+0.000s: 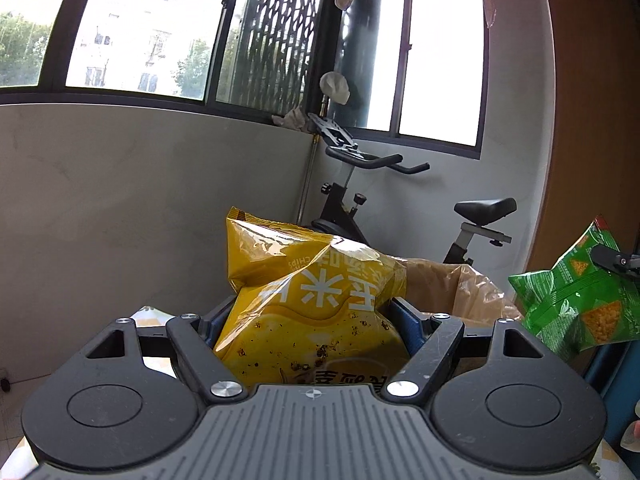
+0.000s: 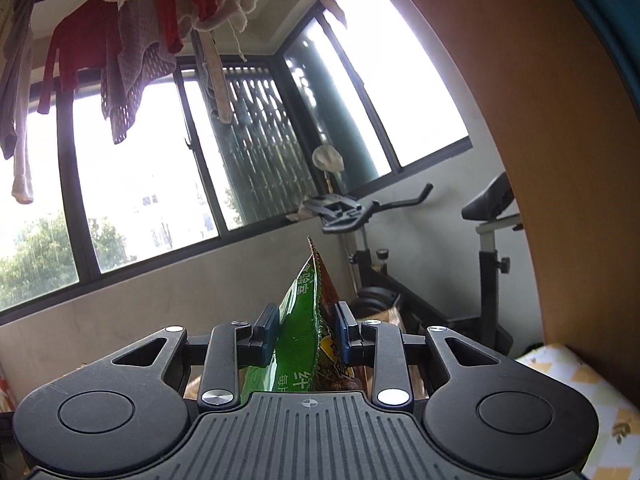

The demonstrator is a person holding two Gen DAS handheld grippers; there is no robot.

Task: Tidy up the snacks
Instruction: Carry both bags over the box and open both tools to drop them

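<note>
The left gripper [image 1: 310,320] clamps a puffy, crinkled yellow chip bag [image 1: 308,300] of glossy foil, held upside down above a brown paper bag [image 1: 452,288]. The right gripper [image 2: 307,330] pinches a flat green snack bag [image 2: 298,332] edge-on, its serrated seam pointing up.

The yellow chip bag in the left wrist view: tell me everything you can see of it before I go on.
The yellow chip bag is a glossy, crinkled foil-like pouch, puffed with air, with white lettering that reads upside down here and pictures of dark speckled snacks near its lower end. It stands roughly on end between the blue pads of the left hand-held gripper, which press its sides. Its crimped seal points up and away. Nothing else visibly touches it; a brown paper bag shows behind it.
</note>
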